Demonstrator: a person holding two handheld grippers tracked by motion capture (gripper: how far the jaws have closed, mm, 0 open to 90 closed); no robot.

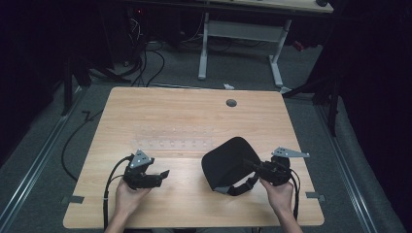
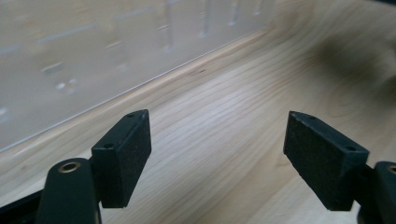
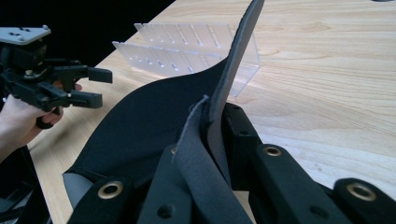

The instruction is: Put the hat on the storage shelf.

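The right gripper (image 1: 258, 168), at the lower right of the high view, has its jaws closed tight on the edge of a black fabric piece (image 1: 226, 162), something like a soft pad or a mask with a grey lining and a strap; most of it rests on the desk (image 1: 184, 116) in the lower middle of the frame, and the pinched edge stands up between the jaws in the right gripper view. The left gripper (image 1: 160, 175), at the lower left, holds nothing: its jaws stand wide apart above bare wood, and they point toward the fabric. Between the two, a little higher in the frame, lies a clear plastic rack (image 1: 174, 138) with small dividers. I think the risk here is in the thin grip: the jaws hold only a narrow border of soft material, so a quick pull can let it slip out, and the hanging strap (image 1: 243, 187) may catch on the gripper body. If the left gripper comes in too low, it can push the fabric instead of taking it, or it can knock the light rack, which is just beside its path. The desk is pale wood with a visible grain and a round cable hole (image 1: 231, 103) near the far edge. The room around is dark, with grey carpet, cables on the floor (image 1: 145, 73) and a white desk frame (image 1: 240, 43) at the top of the frame.
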